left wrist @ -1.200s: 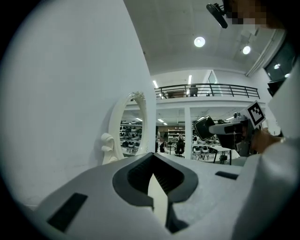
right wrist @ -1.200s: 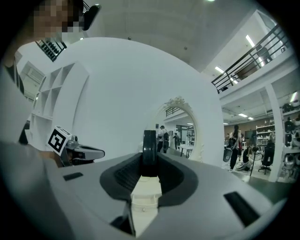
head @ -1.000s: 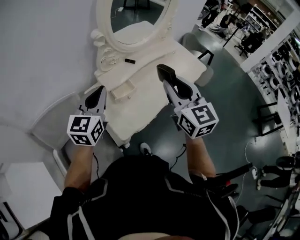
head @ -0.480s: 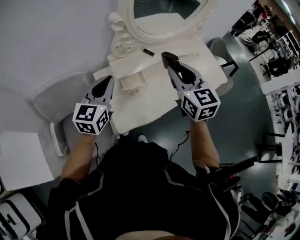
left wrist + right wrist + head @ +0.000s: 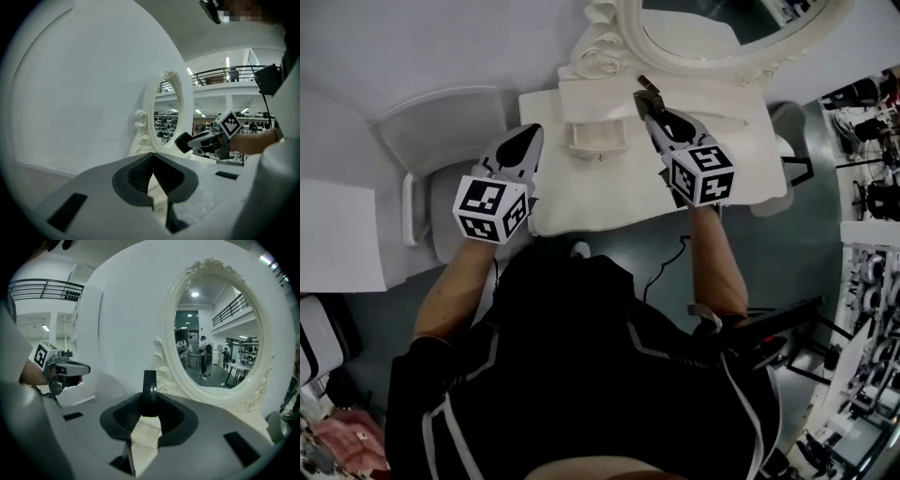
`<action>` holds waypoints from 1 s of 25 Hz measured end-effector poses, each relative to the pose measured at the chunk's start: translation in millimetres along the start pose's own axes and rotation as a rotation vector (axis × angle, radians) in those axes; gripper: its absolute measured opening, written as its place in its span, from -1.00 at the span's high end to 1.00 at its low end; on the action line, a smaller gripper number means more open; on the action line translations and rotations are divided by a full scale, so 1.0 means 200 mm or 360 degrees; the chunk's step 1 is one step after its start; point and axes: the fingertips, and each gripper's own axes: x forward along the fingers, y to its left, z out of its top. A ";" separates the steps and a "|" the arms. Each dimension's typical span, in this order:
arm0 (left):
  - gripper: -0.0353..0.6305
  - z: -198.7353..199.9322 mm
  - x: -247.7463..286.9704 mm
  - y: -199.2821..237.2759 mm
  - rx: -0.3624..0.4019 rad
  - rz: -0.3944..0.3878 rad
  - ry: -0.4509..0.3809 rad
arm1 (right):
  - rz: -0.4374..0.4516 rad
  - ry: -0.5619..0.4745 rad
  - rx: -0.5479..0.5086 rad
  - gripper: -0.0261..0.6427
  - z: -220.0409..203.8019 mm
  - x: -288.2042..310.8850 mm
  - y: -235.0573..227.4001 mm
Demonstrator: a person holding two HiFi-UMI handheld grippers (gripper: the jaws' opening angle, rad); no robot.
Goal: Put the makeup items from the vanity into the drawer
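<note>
**Dark makeup case in our right tongs, just right of the open drawer**

Our right tongs (image 5: 649, 107) are clamped on a slim dark makeup case (image 5: 149, 391), gripped by its flat faces so it sits edge-on. Its long axis runs on past the tips toward the mirror (image 5: 722, 28) at the far side. It hangs over the far part of the white surface (image 5: 609, 197), just right of the small drawer (image 5: 598, 141), which stands pulled out, ready, we judge, to receive it. Our left tongs (image 5: 523, 145) are pressed together with nothing between them, near the surface's left edge and left of the drawer.
</note>
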 end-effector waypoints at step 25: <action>0.88 -0.37 -0.24 0.15 -0.0119 0.0438 0.0204 | 0.0630 0.0756 -0.0523 0.63 -0.83 0.73 0.31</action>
